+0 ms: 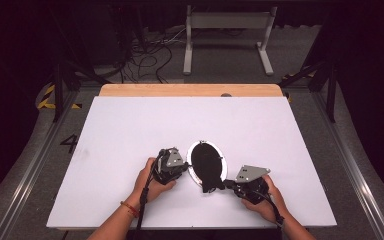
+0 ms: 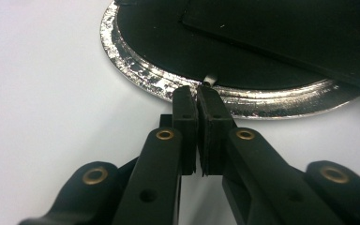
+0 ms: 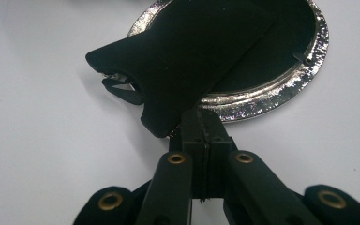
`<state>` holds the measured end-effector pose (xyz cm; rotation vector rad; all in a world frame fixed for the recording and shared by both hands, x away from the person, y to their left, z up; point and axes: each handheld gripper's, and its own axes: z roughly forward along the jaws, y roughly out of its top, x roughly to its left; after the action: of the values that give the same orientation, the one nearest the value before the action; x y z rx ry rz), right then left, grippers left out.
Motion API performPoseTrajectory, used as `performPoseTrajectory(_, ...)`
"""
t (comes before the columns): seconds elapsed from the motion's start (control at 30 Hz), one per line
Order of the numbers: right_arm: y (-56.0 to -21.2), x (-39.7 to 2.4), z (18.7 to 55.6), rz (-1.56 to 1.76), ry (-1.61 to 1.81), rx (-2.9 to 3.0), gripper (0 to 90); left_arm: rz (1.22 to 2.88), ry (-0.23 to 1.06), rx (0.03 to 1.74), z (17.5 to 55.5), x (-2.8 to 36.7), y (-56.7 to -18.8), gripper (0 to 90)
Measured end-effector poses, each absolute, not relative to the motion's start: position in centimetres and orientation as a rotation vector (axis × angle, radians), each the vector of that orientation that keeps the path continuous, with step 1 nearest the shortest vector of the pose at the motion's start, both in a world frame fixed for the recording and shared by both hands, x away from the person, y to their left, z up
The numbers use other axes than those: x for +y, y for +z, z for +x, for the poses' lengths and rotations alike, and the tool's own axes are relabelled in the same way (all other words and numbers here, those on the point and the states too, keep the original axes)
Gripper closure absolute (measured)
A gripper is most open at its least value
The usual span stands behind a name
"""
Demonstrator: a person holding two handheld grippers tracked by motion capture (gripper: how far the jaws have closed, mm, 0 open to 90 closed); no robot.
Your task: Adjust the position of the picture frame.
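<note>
An oval silver-rimmed picture frame [image 1: 190, 161] lies face down on the white table, its black backing [image 1: 206, 159] upward. A black stand flap [image 3: 187, 61] rises off the backing toward its near end. My left gripper [image 1: 184, 166] sits at the frame's left side. In the left gripper view it [image 2: 197, 93] is shut, tips at the rim [image 2: 140, 77], pinching a small metal tab [image 2: 208, 78]. My right gripper [image 1: 227, 186] is at the frame's near end. In the right gripper view it [image 3: 205, 118] is shut, tips against the rim [image 3: 262, 96] under the flap's lower corner; what they touch is hidden.
The white board [image 1: 130, 130] covers the table, with a wooden strip [image 1: 190, 90] along its far edge. Beyond it on the floor stand a grey metal frame [image 1: 227, 22] and loose cables [image 1: 147, 57]. A person's hands hold both grippers near the front edge.
</note>
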<state>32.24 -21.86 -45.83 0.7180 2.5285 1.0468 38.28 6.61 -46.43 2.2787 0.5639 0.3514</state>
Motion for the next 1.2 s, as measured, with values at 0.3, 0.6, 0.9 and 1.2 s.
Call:
performPoseTrajectory(0.3,-45.8,-21.8,32.1,0.701,1.051,2.539,90.0,2.314,0.288,0.490,37.6,6.6,-46.2,88.3)
performPoseTrajectory(0.6,-45.8,-21.5,31.8,0.694,1.057,2.547,90.0,2.328,0.274,0.481,37.5,6.7,-46.1,90.0)
performPoseTrajectory(0.9,-45.9,-21.1,31.6,0.671,1.057,2.556,90.0,2.349,0.229,0.442,37.2,7.0,-46.0,89.0)
performPoseTrajectory(1.2,-45.9,-21.0,31.5,0.660,1.061,2.560,90.0,2.338,0.247,0.462,37.3,6.9,-46.1,87.9)
